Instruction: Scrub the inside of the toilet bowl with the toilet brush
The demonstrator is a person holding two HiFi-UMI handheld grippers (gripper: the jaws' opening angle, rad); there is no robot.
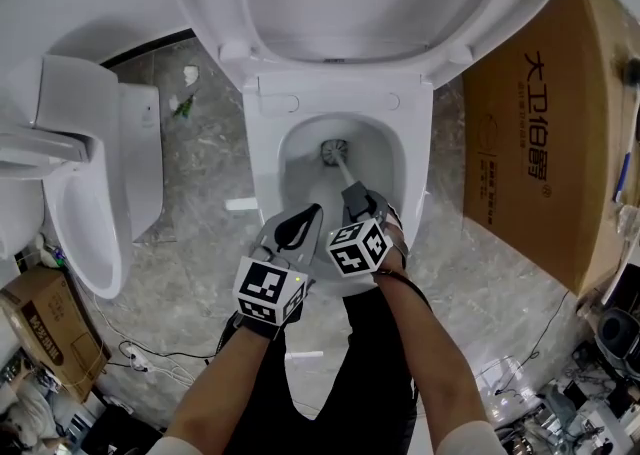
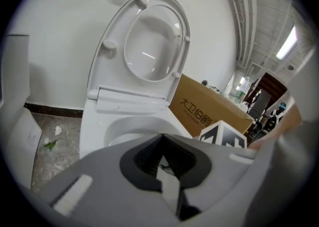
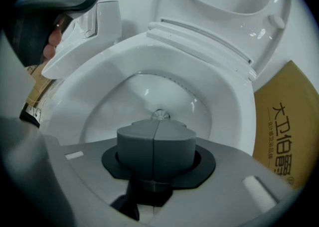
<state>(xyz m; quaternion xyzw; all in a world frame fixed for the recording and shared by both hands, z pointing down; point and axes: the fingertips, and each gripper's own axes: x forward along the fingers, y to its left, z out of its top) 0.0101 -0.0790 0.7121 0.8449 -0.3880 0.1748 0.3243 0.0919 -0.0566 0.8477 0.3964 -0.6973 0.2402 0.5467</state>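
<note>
The white ceramic toilet bowl (image 1: 262, 158) stands mid-floor on the grey stone-tile floor (image 1: 200, 233). Its white oval plastic seat and lid (image 1: 350, 3) stand upright behind the bowl. The toilet brush with round bristle head and pale straight handle (image 1: 333, 151) sits inside the bowl, head at the bottom, handle running back to the right gripper (image 1: 354, 195) over the front rim. The left gripper (image 1: 297, 228) sits just beside it, on its left. A large brown cardboard box (image 1: 545, 133) stands right of the bowl. A second white ceramic toilet (image 1: 95, 173) stands left, well apart. A small brown cardboard carton (image 1: 45, 328) lies in front of that second toilet.
</note>
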